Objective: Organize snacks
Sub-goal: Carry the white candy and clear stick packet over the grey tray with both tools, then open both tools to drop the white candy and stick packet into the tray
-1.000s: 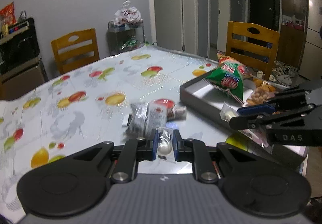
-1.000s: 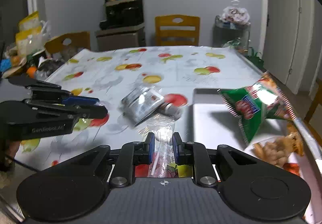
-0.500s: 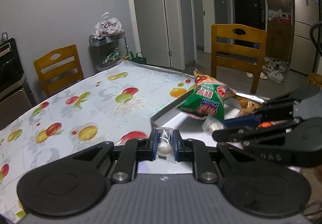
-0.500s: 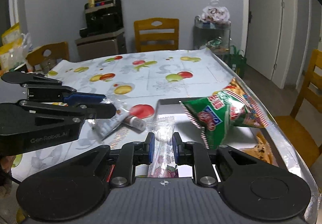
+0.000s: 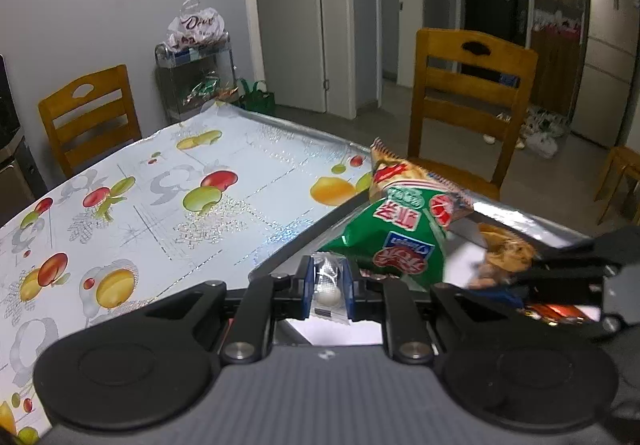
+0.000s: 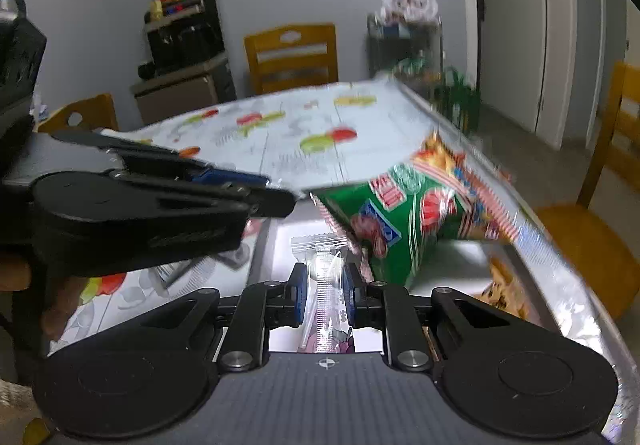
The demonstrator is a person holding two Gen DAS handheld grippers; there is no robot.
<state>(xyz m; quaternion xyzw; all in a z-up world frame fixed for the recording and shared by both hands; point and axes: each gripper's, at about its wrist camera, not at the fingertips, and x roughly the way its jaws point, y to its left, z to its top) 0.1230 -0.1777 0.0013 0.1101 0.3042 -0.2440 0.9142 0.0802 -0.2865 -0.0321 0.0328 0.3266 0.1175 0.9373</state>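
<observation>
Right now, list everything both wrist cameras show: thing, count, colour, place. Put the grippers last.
Green chip bag: one, green and red, leaning in the tray.
Tray: one, grey, on the table's right part.
Fried snack pack: one, golden brown, in the tray behind the chip bag.
Ball candy packet: one, clear with a white ball, in the left gripper.
Long clear packet: one, clear, in the right gripper.
Tablecloth: one, pale with fruit prints, covering the table.
Wooden chairs: at least two, around the table.
Left gripper: shut on its packet.
Right gripper: shut on its packet.
</observation>
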